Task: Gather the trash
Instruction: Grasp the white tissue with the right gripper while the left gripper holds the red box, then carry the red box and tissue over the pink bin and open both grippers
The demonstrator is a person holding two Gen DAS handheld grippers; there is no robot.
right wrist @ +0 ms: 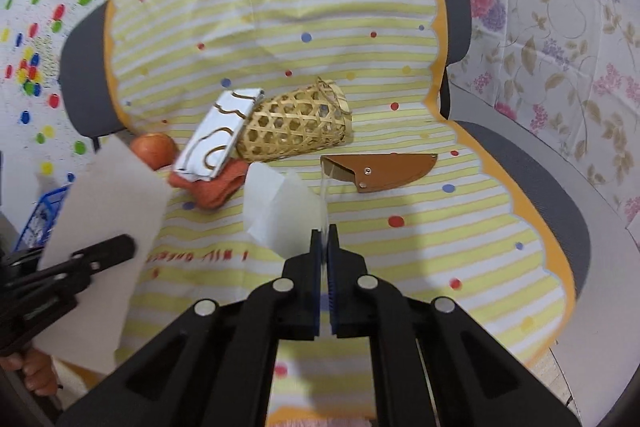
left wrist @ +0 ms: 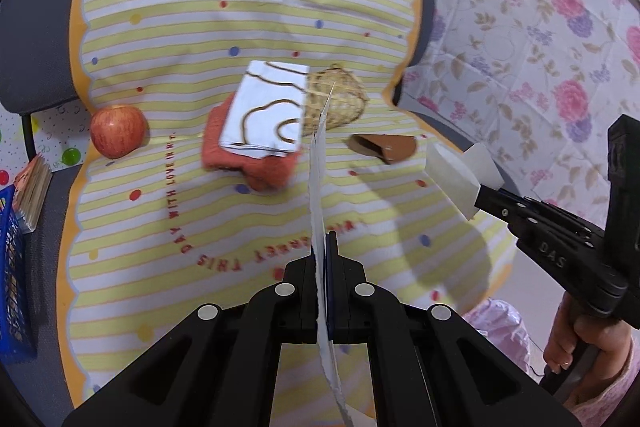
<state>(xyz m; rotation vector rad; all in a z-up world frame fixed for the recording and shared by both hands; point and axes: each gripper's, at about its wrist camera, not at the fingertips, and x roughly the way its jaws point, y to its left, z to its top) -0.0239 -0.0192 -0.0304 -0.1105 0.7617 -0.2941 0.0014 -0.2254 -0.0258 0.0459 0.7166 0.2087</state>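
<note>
My left gripper (left wrist: 325, 239) is shut on a flat sheet of white paper (left wrist: 319, 167), seen edge-on in its own view and as a broad pale sheet (right wrist: 108, 239) in the right wrist view. My right gripper (right wrist: 325, 231) is shut on a folded piece of translucent white paper (right wrist: 280, 211), held above the striped cloth; it also shows at the right of the left wrist view (left wrist: 456, 175). Both are held above the cloth-covered seat (right wrist: 400, 259).
On the cloth lie a woven bamboo basket (right wrist: 298, 125) on its side, a white patterned box (right wrist: 218, 135) on an orange towel (right wrist: 216, 189), a red apple (left wrist: 117, 131), and a brown leather sheath (right wrist: 384, 171). A blue crate (left wrist: 12, 279) stands at the left. A pink plastic bag (left wrist: 500, 327) is below right.
</note>
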